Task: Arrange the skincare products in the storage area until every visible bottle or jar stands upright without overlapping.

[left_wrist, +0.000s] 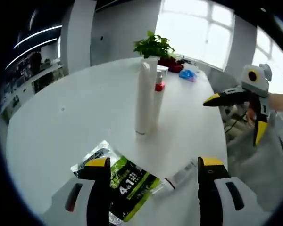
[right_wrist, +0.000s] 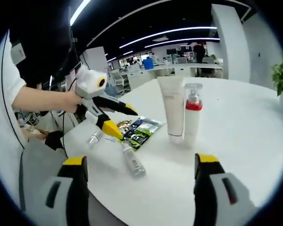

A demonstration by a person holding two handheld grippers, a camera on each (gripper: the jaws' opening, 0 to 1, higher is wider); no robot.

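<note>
A tall white tube (left_wrist: 143, 99) (right_wrist: 172, 107) stands upright on the white table (left_wrist: 75, 108). Touching it stands a pump bottle (left_wrist: 159, 92) (right_wrist: 192, 113) with a red collar and clear cap. A green-and-black sachet (left_wrist: 129, 183) (right_wrist: 141, 131) lies flat near the table edge, and a small clear tube (left_wrist: 181, 174) (right_wrist: 133, 162) lies on its side beside it. Another small item (right_wrist: 94, 138) lies by the edge. My left gripper (left_wrist: 154, 165) (right_wrist: 122, 119) hangs open above the sachet. My right gripper (right_wrist: 141, 162) (left_wrist: 236, 117) is open and holds nothing, off the table's side.
A potted plant (left_wrist: 153, 46) stands at the far side with red (left_wrist: 172, 63) and blue (left_wrist: 187, 74) items next to it. The table edge (right_wrist: 108, 188) runs close under my right gripper. A person's arm (right_wrist: 37, 99) holds the left gripper. Office desks fill the background.
</note>
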